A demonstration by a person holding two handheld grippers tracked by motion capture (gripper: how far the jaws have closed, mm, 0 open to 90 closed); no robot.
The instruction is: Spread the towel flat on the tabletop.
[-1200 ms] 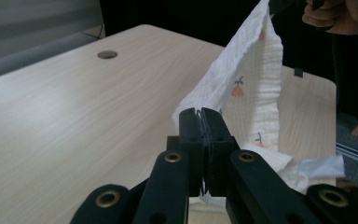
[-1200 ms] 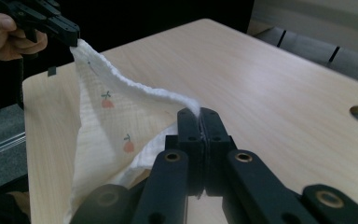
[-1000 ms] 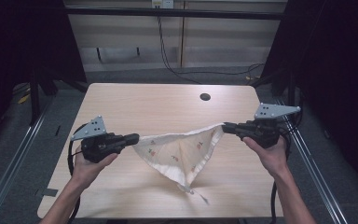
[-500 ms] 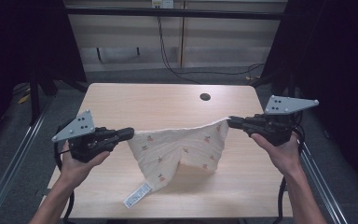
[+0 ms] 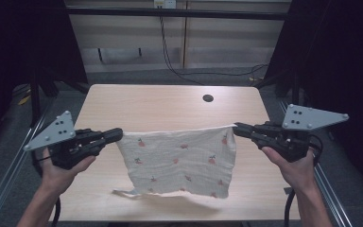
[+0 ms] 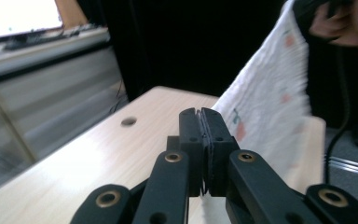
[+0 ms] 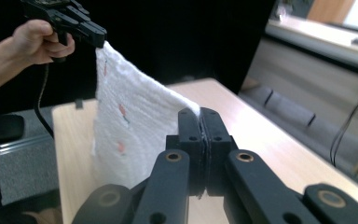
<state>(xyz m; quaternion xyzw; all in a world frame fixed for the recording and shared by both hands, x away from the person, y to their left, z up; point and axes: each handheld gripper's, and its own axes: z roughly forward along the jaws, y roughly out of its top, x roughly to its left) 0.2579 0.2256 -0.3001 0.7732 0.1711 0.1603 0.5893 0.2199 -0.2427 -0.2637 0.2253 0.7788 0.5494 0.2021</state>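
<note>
High view: fixed overhead at 6 o'clock edge of table, facing 12, far. Gripper views: riding low, close along own jaws, facing each other across table. Shared: hanging cloth, tabletop.

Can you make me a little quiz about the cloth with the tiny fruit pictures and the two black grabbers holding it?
1. True or false: the white cloth printed with small red fruits lies flat on the light wooden table.
2. Which grabber pinches a top corner: A) the left gripper alone, B) the right gripper alone, C) both?
3. What small dark round thing sits in the tabletop beyond the cloth?

Key
1. False: it hangs spread between the two grippers, its lower edge above its shadow.
2. C: each has its jaws shut on a corner.
3. A round dark hole.
</note>
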